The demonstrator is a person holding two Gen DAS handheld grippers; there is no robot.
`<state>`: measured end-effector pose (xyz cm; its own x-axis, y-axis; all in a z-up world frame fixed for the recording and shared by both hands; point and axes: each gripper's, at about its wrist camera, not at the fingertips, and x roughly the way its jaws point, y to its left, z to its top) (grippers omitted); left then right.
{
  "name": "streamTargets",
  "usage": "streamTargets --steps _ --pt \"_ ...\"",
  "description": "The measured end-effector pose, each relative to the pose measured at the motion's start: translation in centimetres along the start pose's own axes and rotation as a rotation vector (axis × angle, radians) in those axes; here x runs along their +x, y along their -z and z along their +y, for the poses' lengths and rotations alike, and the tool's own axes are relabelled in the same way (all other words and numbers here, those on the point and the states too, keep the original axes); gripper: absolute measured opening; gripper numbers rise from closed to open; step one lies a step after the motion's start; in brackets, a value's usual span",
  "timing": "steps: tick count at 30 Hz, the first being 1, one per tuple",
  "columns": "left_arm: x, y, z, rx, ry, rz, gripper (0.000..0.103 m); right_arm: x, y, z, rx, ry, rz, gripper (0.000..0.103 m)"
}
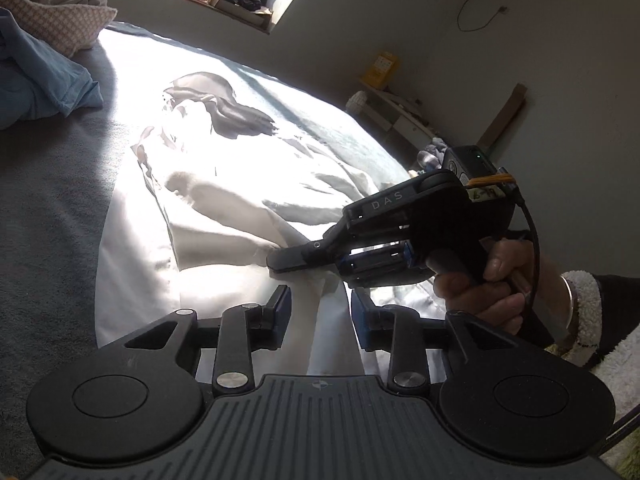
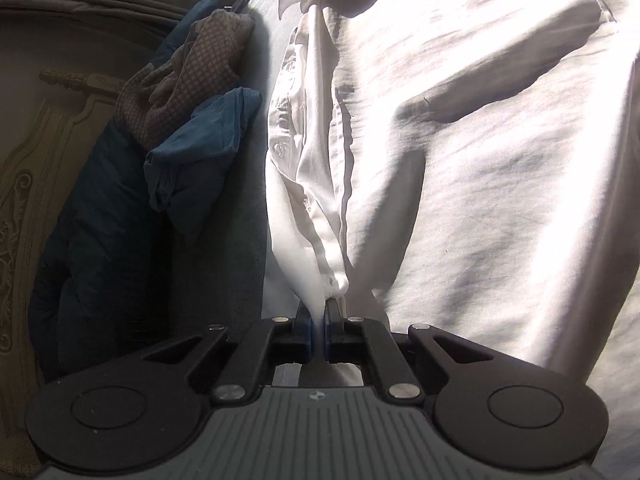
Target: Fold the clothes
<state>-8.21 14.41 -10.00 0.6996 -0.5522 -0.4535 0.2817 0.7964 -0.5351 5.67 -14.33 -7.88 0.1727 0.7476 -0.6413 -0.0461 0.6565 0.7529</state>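
Cloth is the whole matter here: a white button-up shirt (image 1: 224,168) lies spread across the grey bed (image 1: 48,240), washed out by sunlight from the window, with its collar toward the far end and its hem toward the person. It looks thin and light, limp enough to wrinkle and sag wherever it is not supported, so it will probably drape from any single pinch point and may slide a little on the smooth bedcover. The right gripper (image 2: 319,312) has its jaws pressed together on a bunched bit of the shirt's lower edge beside the button placket (image 2: 296,184), the fabric pulled taut from the pinch. The left gripper (image 1: 320,312) hovers with its jaws spread apart and nothing between them, fabric lying just beneath. A good second hold would likely be the hem or a side seam, where doubled fabric gives firmer purchase than a single layer. A blue garment (image 2: 200,152) and a checked cloth (image 2: 188,76) sit piled aside near the headboard (image 2: 48,152).
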Motion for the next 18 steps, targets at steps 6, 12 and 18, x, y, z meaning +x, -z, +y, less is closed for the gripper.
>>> streamTargets --steps 6,12,18 --pt "-0.9 1.0 4.1 -0.079 -0.22 0.143 0.048 -4.6 -2.1 -1.8 0.063 -0.039 -0.18 0.006" --pt "0.2 2.9 4.1 -0.026 -0.315 0.285 0.064 -5.1 -2.6 -2.3 0.112 -0.063 -0.212 0.006" --pt "0.6 2.7 2.7 0.109 -0.424 0.264 0.01 -4.7 -2.5 -1.5 0.094 -0.069 -0.206 0.006"
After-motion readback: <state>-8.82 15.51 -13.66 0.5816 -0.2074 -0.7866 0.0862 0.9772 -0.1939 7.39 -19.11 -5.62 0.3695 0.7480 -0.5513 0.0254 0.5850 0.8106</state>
